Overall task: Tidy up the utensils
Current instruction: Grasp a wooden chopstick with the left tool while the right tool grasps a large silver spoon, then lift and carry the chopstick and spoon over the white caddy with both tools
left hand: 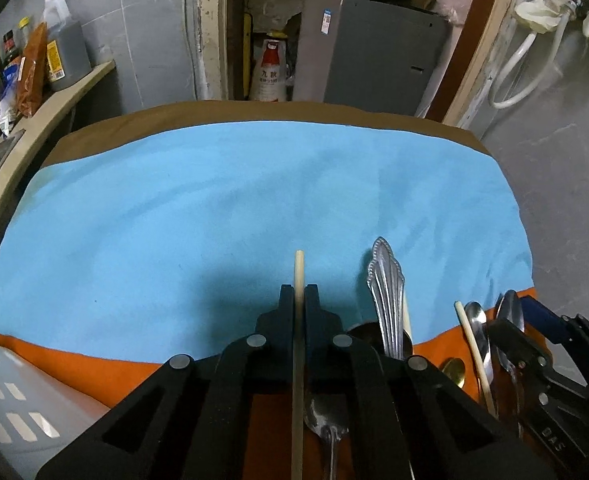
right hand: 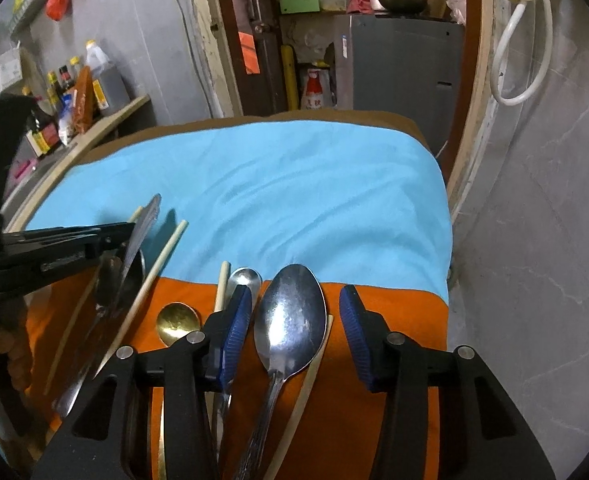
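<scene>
My left gripper [left hand: 299, 290] is shut on a pale wooden chopstick [left hand: 299, 268] that pokes out past its black fingertips over the blue cloth. The right wrist view shows this gripper [right hand: 128, 232] from the side at far left. My right gripper [right hand: 296, 292] stands open, its blue pads [right hand: 236, 332] on either side of a large steel spoon [right hand: 290, 316] lying bowl-up on the orange cloth [right hand: 390, 304]. The right pad is clear of the spoon. Beside it lie a gold spoon [right hand: 176, 322], a small steel spoon [right hand: 246, 278] and more chopsticks [right hand: 166, 256].
An ornate metal handle [left hand: 386, 288] sticks up right of the held chopstick. A blue cloth [left hand: 234, 208] covers the far table. A white slotted basket [left hand: 6, 400] sits at lower left. Bottles [left hand: 60, 52] line a shelf on the left; a grey cabinet [left hand: 374, 48] stands beyond.
</scene>
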Demonstrator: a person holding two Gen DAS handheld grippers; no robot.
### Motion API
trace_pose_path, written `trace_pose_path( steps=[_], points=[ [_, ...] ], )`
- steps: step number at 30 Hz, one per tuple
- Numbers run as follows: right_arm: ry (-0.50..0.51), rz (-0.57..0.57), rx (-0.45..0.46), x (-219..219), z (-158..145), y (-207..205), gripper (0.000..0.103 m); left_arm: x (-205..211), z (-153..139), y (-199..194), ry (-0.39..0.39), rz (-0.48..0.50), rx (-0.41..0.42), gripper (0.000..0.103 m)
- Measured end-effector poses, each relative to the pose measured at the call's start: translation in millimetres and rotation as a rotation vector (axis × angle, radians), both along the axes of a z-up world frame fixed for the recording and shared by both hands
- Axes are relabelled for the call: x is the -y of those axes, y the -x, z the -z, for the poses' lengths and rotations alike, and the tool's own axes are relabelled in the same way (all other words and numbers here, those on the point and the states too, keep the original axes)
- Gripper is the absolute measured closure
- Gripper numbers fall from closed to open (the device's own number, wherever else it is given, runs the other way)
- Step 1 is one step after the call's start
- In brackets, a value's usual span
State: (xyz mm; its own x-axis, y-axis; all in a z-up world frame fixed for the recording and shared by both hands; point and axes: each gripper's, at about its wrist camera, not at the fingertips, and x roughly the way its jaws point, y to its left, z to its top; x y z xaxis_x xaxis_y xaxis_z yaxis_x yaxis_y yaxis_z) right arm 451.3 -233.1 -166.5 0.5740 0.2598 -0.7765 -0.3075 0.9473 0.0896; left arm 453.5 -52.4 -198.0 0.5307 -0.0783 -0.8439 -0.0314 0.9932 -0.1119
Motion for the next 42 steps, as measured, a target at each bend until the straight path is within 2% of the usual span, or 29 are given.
trace_pose_path(
  steps=[8, 10, 14, 18, 23, 27, 34, 38, 42],
  points=[
    [0.058, 0.043, -0.013, -12.7, 5.7, -8.3, 0.063, 1.1, -0.3, -1.8, 0.01, 0.011, -0.015, 0.101],
    [0.054, 0.042, -0.014, -12.7, 6.2, -7.9, 0.069, -0.2, -0.4, -2.1, 0.014, 0.011, -0.013, 0.101],
    [-0.001, 0.039, -0.031, -4.0, 5.7, -10.1, 0.07, -2.3, -2.5, 1.2, 0.051, 0.007, 0.008, 0.101],
    [-0.095, 0.029, -0.024, 8.0, 1.5, -5.6, 0.07, 1.3, -13.3, 12.1, 0.072, 0.022, 0.066, 0.101],
    [-0.173, -0.007, 0.054, 14.2, -12.9, 10.6, 0.07, 8.3, -30.3, 28.1, 0.068, 0.043, 0.156, 0.101],
    [-0.214, -0.046, 0.159, 16.6, -28.7, 34.5, 0.07, 13.4, -46.4, 45.9, 0.08, 0.061, 0.24, 0.101],
    [-0.249, -0.081, 0.315, 16.7, -49.8, 71.3, 0.07, 16.0, -72.7, 79.6, 0.135, 0.062, 0.365, 0.101],
    [-0.249, -0.081, 0.372, 14.2, -58.9, 84.2, 0.07, 12.8, -87.7, 92.2, 0.169, 0.068, 0.432, 0.101],
    [-0.24, -0.07, 0.41, 9.7, -67.8, 94.6, 0.071, 4.3, -103.6, 102.3, 0.204, 0.063, 0.466, 0.101]
  ],
)
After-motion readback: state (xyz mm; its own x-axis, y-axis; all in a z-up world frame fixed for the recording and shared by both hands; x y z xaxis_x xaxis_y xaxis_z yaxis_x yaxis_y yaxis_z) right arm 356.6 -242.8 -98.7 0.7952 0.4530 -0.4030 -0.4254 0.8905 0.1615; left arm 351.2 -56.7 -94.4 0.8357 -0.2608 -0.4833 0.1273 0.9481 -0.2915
